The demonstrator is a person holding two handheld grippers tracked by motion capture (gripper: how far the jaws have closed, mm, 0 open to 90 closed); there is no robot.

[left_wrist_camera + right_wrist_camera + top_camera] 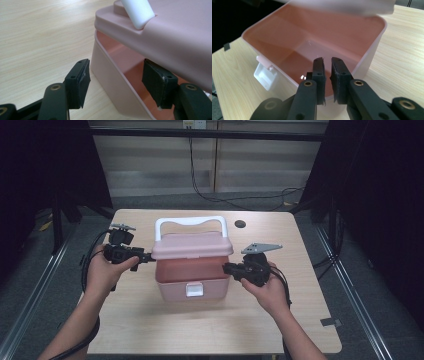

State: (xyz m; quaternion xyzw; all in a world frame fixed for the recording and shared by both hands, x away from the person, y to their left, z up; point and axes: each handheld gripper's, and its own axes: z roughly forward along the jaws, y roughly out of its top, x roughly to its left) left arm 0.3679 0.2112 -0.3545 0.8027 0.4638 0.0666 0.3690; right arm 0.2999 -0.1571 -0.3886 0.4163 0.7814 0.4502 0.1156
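Note:
A pink plastic box point(192, 281) stands mid-table with its lid point(192, 245) lifted and tilted above the rim, white handle point(190, 221) on top. My left gripper point(149, 256) is at the box's left side. In the left gripper view it point(120, 82) is open and straddles the box wall point(110, 82), one jaw outside and one inside under the lid point(175, 45), with neither pad pressing the wall. My right gripper point(226, 267) is at the right rim. Its jaws point(327, 62) reach over the rim with a slim gap and nothing visible between them.
A white latch point(194, 290) hangs on the box's front wall, also visible as the latch point(264, 75) in the right gripper view. The wooden table point(150, 325) has a round hole point(240, 224) at the back right. Dark frame posts stand on both sides.

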